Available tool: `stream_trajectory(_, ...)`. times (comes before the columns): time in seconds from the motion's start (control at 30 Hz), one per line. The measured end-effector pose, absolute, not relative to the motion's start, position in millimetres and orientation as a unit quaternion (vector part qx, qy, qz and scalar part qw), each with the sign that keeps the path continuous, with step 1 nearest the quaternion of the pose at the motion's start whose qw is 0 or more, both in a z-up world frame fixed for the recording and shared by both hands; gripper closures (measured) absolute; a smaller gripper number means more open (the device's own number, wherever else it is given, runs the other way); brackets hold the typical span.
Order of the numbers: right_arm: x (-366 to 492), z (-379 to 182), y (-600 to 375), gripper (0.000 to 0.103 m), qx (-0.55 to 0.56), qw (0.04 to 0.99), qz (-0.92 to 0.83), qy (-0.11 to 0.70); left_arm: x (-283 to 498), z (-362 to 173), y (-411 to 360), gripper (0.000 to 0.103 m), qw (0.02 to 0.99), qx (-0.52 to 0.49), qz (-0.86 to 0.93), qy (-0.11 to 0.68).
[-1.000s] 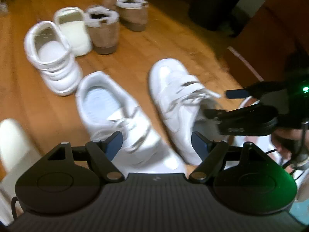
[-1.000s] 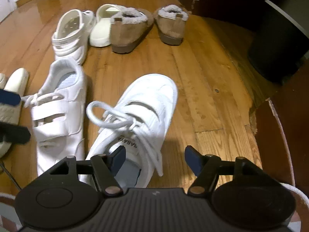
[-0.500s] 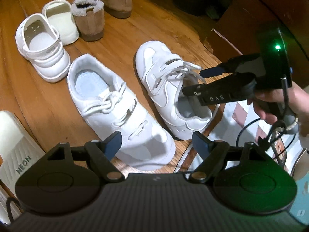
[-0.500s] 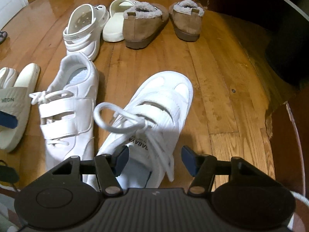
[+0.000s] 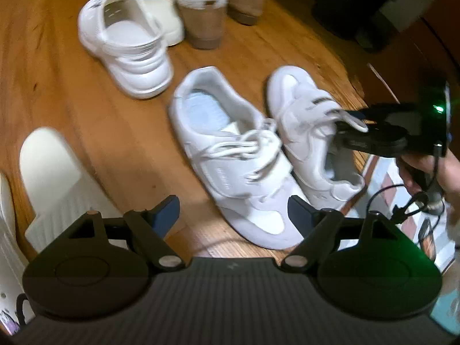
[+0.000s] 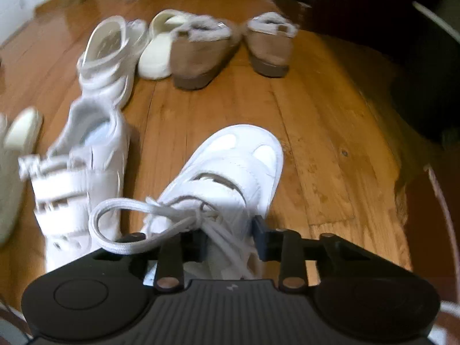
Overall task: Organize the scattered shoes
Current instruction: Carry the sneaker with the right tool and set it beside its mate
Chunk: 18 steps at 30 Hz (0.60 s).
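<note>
Two white strap sneakers lie side by side on the wood floor. My right gripper (image 6: 230, 237) is shut on the tongue and collar of the right sneaker (image 6: 230, 172); it also shows in the left wrist view (image 5: 353, 126) clamped on that sneaker (image 5: 304, 120). The left sneaker (image 5: 230, 155) lies heel away, also in the right wrist view (image 6: 80, 178). My left gripper (image 5: 231, 210) is open and empty, just above the left sneaker's toe.
Further back stand a white clog (image 5: 129, 51), a cream slide (image 5: 161, 8) and two tan fur-lined slippers (image 5: 201, 17). A cream slide (image 5: 54, 178) lies at the left. Dark furniture (image 6: 417, 57) stands at the right, a rug edge (image 5: 402, 201) near me.
My right gripper has moved forward and closed on the right sneaker's collar. My left gripper has shifted, still open, and both views are blurred by motion.
</note>
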State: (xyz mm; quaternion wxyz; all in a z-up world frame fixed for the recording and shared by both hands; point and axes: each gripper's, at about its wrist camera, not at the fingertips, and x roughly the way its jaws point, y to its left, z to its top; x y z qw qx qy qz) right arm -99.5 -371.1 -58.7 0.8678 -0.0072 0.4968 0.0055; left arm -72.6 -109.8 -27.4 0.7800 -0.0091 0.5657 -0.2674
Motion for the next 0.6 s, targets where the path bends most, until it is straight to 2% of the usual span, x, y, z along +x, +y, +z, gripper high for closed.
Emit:
stream_trajectory(0.13,-102,-55,-386,0.077,0.079,0.870,-0.030,0.486,-68,-28,-99,0.021,0.781,-0.027,-0.257,0.568)
stream_trajectory(0.27,-116,-51,-417,0.077,0.243,0.853,-0.082,0.454,-66,-27,-91,0.021,0.789,-0.041,-0.243,0.563)
stream_trajectory(0.37,-130,-54,-430,0.077,0.334,0.826,-0.116,0.439,-62,-24,-76,0.021,0.796,-0.098,-0.215,0.557)
stream_trajectory(0.43,-147,-64,-443,0.077,0.465,0.753,-0.155,0.439,-60,-24,-71,0.021,0.797,-0.109,-0.212,0.556)
stream_trajectory(0.5,-154,-73,-450,0.077,0.537,0.709,-0.157,0.430,-58,-25,-67,0.021,0.798,-0.114,-0.204,0.556)
stream_trajectory(0.6,-158,-76,-451,0.077,0.558,0.699,-0.164,0.416,-52,-31,-55,0.021,0.796,-0.130,-0.180,0.563)
